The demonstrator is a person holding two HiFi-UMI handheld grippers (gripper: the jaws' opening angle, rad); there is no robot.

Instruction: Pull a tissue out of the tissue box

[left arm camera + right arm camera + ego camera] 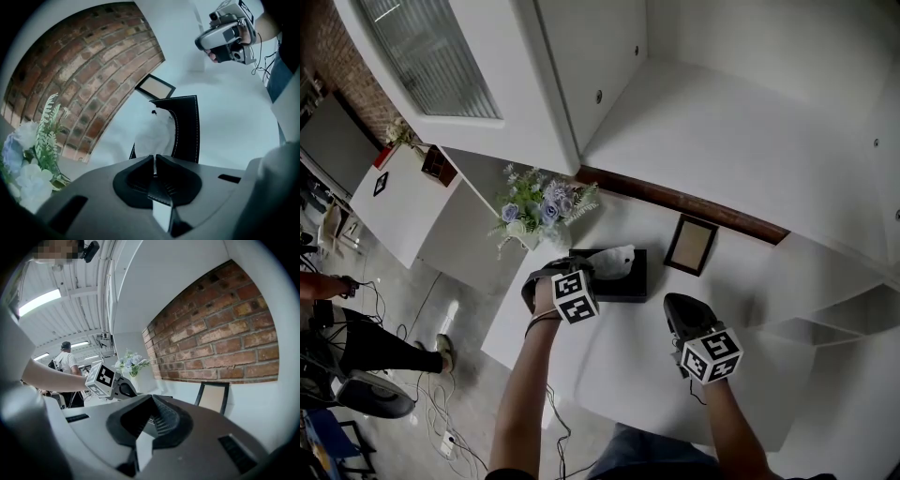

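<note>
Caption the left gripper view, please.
Left gripper pinching the tissue atop the black tissue box on a white table.

- Left gripper (pixel 154 158): smooth grey moulded shell, two black wedge-shaped jaws with ribbed inner faces.
- Right gripper (pixel 152 398): the same grey shell with narrow dark slots, and black ribbed jaws.
- White marker cube (pixel 575 297) printed with black squares on the left gripper; second marker cube (pixel 713 355) on the right.
- Thin dark wrist strap (pixel 542 322) on the left wrist.
- Thin black cable (pixel 695 389) at the right wrist.
- Blue denim jeans (pixel 628 450); no sleeves over the forearms.
</note>
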